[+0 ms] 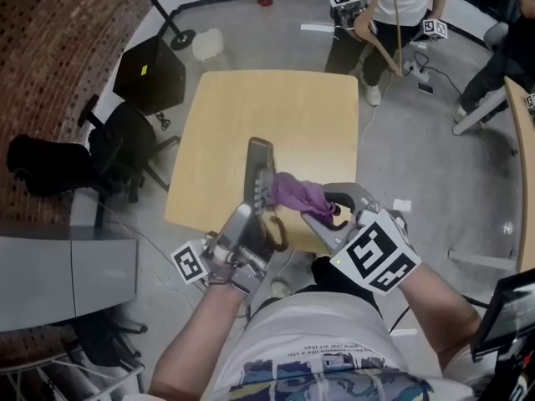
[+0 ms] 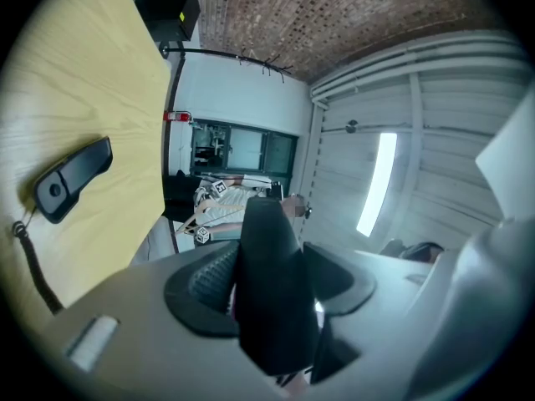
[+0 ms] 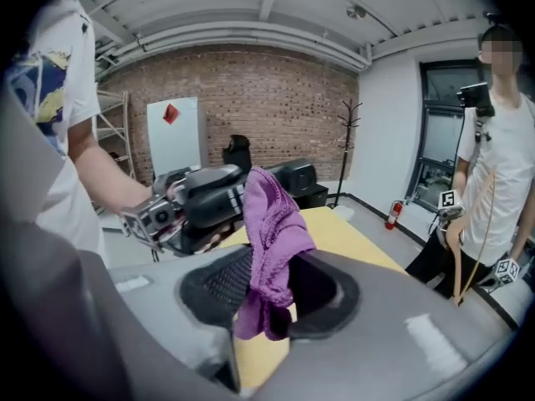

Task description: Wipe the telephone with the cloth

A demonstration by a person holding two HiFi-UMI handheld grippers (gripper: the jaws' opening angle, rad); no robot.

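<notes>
your left hand-held gripper (image 2: 272,295) is clamped on the telephone handset (image 1: 257,167), jaws wide round its body. the handset is held up off the surface (image 1: 276,115) near the front edge, gripped at its near end and pointing away from you. your right hand-held gripper (image 3: 269,295) is closed on the purple cloth (image 1: 294,192), which bunches out past the jaws and looks to be touching the handset's right side abt halfway along. so i'd judge the wipe is under way w/ most of the handset not yet covered. what could go wrong from here: 1) the cloth looks pinched by a small fold only, so a hard drag along the plastic could pull it out of the jaws and drop it on the surface or over the edge. 2) the handset looks smooth and is held at one end only. side pressure from the wipe could twist it in the left jaws or lever it loose, so press lightly and brace w/ the left. 3) the right jaws sit close behind the cloth. push too deep and the jaw, not the cloth, rubs the phone. 4) a black corded piece (image 2: 73,178) lies on the surface, seen in the left gripper view. can't tell if its cord (image 2: 33,261) runs to the handset, but if it does, swinging the handset too far could tug that piece toward the edge.
</notes>
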